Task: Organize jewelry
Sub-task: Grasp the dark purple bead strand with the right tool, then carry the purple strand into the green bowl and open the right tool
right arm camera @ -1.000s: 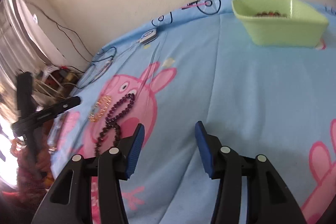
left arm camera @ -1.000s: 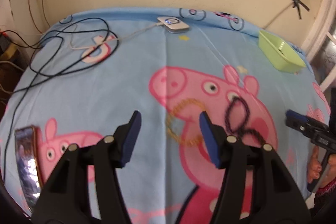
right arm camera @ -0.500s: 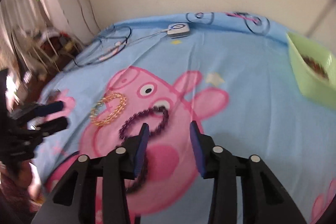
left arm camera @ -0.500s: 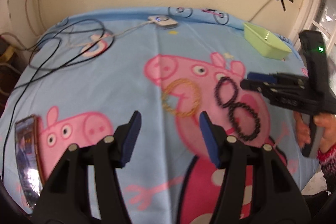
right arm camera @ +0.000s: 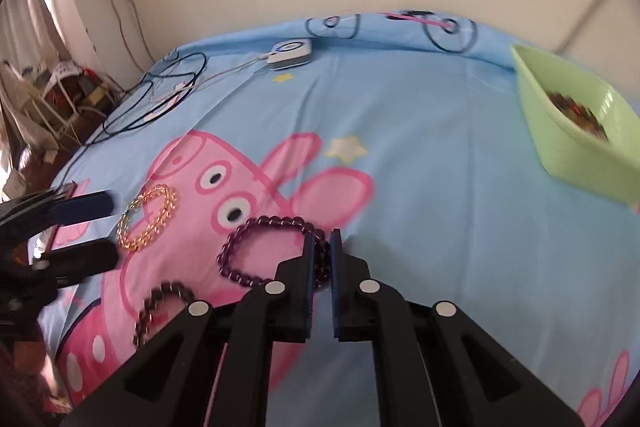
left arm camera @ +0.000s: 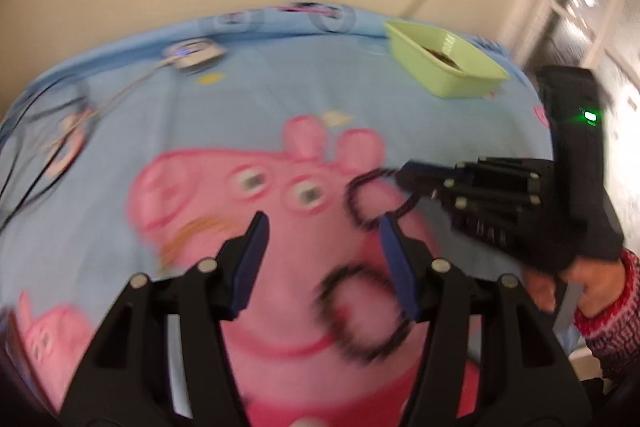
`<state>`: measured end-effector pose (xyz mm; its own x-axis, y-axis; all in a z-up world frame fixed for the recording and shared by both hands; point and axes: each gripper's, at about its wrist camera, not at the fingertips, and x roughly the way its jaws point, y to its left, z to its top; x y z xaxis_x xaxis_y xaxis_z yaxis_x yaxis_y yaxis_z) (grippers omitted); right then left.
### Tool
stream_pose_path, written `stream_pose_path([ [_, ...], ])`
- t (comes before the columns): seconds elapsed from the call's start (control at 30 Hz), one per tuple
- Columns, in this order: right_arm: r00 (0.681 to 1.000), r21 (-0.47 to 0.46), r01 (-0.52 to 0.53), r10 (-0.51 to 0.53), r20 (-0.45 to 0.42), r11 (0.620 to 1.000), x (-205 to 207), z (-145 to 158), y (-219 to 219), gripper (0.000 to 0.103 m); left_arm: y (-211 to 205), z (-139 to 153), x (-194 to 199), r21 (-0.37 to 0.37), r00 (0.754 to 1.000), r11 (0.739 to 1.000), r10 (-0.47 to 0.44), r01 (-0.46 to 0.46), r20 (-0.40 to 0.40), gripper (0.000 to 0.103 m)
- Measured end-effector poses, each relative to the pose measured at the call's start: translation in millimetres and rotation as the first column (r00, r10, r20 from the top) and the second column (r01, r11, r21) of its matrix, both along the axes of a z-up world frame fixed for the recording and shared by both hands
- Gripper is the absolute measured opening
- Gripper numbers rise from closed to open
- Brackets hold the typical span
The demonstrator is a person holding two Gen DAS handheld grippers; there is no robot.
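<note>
From my right camera, the right gripper (right arm camera: 321, 247) has its jaws clamped on the purple bracelet (right arm camera: 256, 231), pinching the beads at the loop's right side; the gripped beads are mostly hidden between the blue pads. The rest of that loop lies flat on the sheet (right arm camera: 420, 147), over the pink pig print. Just left of my jaws, a darker bracelet (right arm camera: 160, 301) is partly cut off behind the gripper body, so I can only see its upper arc. Further left sits the gold bracelet (right arm camera: 146, 219), whole and clear, with the left gripper (right arm camera: 96, 229) beside it at the frame edge, its jaws apart with nothing between them. The left camera is badly smeared: the dark bracelet shows only as a blur between and under its fingers, and the gold one is just an orange streak. There I can make out a hand (left arm camera: 568, 283) in a knitted sleeve on the right gripper's handle. Farther back on the right stands the green tray (right arm camera: 560, 147) with beads inside, too small to tell apart. At the far edge by the wall lies a white device (right arm camera: 290, 53) with cables (right arm camera: 160, 95) trailing off left.
</note>
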<state>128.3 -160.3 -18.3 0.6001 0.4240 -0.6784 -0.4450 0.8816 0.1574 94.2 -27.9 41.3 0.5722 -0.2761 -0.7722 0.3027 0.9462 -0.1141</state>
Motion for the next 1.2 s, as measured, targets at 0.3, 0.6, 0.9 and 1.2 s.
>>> stream_pose_path([
  [0.3,0.996,0.031,0.074,-0.076,0.055,0.997,-27,2,-53,0.000,-73,-25,32,0.104,0.990,0.986,-0.124,0.130,-0.063,0.014],
  [0.6,0.984,0.143,0.073,-0.095,0.151,0.987,-26,32,-87,0.000,-101,-2,63,-0.002,0.985,0.987,-0.160,0.161,-0.064,0.007],
  [0.9,0.957,0.230,0.142,-0.192,0.216,0.963,16,72,-145,0.000,-148,52,134,-0.030,0.980,0.979,-0.201,0.201,0.008,0.007],
  [1.2,0.951,0.336,0.243,-0.292,0.103,0.910,124,78,-201,0.000,-201,53,233,0.025,0.991,0.991,-0.129,0.128,0.040,0.026],
])
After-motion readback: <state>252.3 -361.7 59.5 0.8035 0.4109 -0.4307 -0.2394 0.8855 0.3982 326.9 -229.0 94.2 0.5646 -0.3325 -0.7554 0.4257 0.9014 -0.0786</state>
